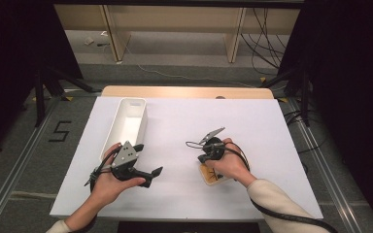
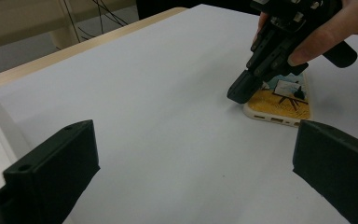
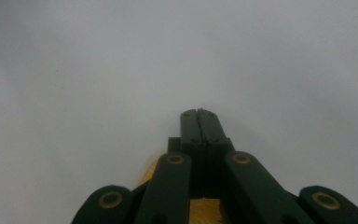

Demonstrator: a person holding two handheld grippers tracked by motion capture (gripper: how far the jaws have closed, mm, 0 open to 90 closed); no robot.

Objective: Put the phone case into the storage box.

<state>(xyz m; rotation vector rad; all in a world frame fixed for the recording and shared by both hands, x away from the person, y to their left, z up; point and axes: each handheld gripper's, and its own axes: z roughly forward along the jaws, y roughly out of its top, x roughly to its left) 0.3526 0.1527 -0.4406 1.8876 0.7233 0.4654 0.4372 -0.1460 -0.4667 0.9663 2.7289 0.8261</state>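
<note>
Two claws work over the white counter [image 1: 184,121]: the right claw [image 2: 243,88] (jaws clenched together) presses its tip against the edge of a phone case [image 2: 284,100] lying flat, while the left claw [image 1: 148,175] hangs released beside a white bin [image 1: 126,124].

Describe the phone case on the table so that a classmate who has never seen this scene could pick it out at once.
Start at the white table, then go to its near right part. There the phone case lies flat beneath the shut right tongs. Its yellow picture sets it apart from the plain white bin at the left.
</note>
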